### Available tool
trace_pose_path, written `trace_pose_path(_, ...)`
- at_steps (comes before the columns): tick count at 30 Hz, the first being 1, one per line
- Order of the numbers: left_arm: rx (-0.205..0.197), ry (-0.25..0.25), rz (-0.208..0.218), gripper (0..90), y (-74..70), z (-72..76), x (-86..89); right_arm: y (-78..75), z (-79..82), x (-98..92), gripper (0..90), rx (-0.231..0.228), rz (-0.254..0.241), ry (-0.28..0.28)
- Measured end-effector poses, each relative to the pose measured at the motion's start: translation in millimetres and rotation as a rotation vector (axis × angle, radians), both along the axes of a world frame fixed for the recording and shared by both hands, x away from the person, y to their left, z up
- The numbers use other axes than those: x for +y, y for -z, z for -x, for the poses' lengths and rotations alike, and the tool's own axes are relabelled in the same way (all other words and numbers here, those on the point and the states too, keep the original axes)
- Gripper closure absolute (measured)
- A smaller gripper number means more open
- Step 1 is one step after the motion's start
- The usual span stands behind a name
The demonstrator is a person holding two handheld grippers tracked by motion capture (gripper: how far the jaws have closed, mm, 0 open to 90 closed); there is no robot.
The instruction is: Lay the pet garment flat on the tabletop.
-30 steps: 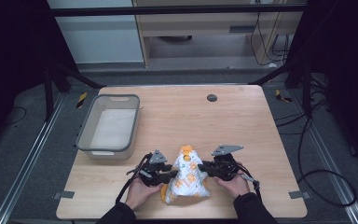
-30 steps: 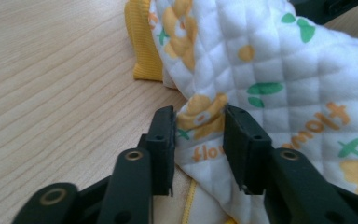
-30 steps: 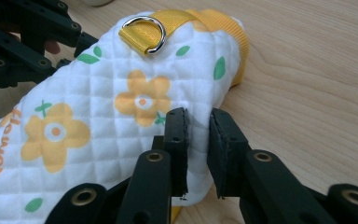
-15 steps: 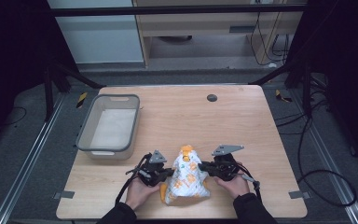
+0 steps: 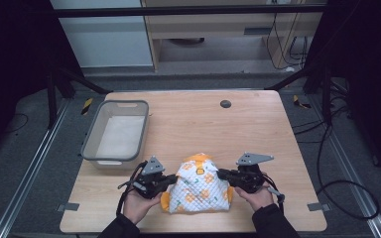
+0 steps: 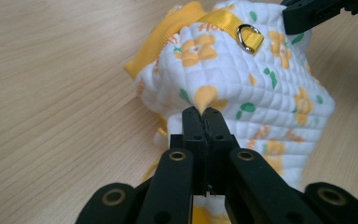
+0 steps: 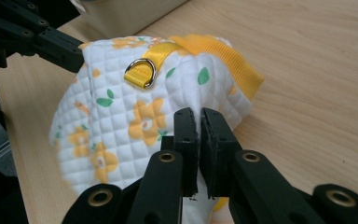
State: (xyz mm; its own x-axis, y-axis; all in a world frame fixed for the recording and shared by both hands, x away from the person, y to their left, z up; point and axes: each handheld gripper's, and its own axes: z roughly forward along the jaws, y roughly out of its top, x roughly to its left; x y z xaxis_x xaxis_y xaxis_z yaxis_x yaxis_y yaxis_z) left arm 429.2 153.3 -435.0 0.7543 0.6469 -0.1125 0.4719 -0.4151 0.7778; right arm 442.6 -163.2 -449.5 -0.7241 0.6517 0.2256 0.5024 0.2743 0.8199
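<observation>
Quilted floral garment [image 5: 198, 187] beside grey bin [image 5: 115, 134], pinched by left gripper [image 6: 204, 112] and right gripper [image 7: 199, 114]; orange lettering unreadable.

The left gripper [image 5: 171, 179], whose jaws have just been closing, now pinches a fold of the white quilted garment with orange flowers and yellow trim [image 5: 198, 187]; a second ago its jaws stood apart at the cloth's left side. The right gripper [image 5: 223, 174] has likewise just been closing on the cloth's right side. Both grippers now sit slightly higher above the wooden table [image 5: 188, 119] near its front edge, and the garment between them is lifted and drawn wider, less bunched than before.
</observation>
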Motion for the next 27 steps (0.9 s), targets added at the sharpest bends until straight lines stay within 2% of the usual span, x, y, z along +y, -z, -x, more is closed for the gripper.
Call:
trace_pose_path(6, -0.035, -0.004, 0.009, 89.8, -14.0, 9.6, 1.7, -12.4, 5.2, 0.9, 86.1, -0.035, -0.033, -0.01)
trace_pose_path(11, -0.081, -0.008, 0.042, 89.8, -34.7, 9.9, 3.3, -30.8, 3.4, 0.5, 86.7, -0.074, -0.085, 0.001)
trace_pose_path(14, -0.101, -0.031, 0.048, 89.7, -44.6, -2.5, 0.4, -40.7, -6.7, 1.4, 87.4, -0.108, -0.114, 0.046)
trace_pose_path(17, -0.114, -0.102, 0.06, 89.5, -44.9, -26.5, -5.1, -41.9, -30.5, 6.3, 87.2, -0.157, -0.134, 0.149)
trace_pose_path(19, -0.124, -0.148, 0.056, 89.1, -39.9, -40.8, -9.1, -35.2, -46.6, 12.9, 86.8, -0.17, -0.101, 0.211)
trace_pose_path(20, -0.128, -0.199, 0.052, 88.3, -34.4, -51.0, -12.1, -31.7, -52.2, 15.8, 85.8, -0.178, -0.078, 0.235)
trace_pose_path(21, -0.132, -0.236, 0.049, 83.9, -30.9, -56.6, -13.2, -25.3, -60.3, 20.3, 84.1, -0.19, -0.041, 0.274)
trace_pose_path(22, -0.141, -0.288, 0.049, 76.9, -26.1, -64.9, -13.3, -21.8, -64.2, 22.6, 81.9, -0.194, -0.02, 0.297)
trace_pose_path(23, -0.132, -0.322, 0.06, 67.8, -23.2, -70.8, -11.4, -16.8, -69.3, 24.4, 79.2, -0.204, 0.006, 0.327)
trace_pose_path(25, -0.116, -0.347, 0.081, 53.5, -21.9, -73.6, -6.2, -12.9, -72.8, 23.6, 75.2, -0.206, 0.033, 0.349)
trace_pose_path(27, -0.125, -0.345, 0.074, 49.3, -22.4, -70.0, -0.3, -13.5, -70.2, 18.1, 72.5, -0.205, 0.037, 0.339)
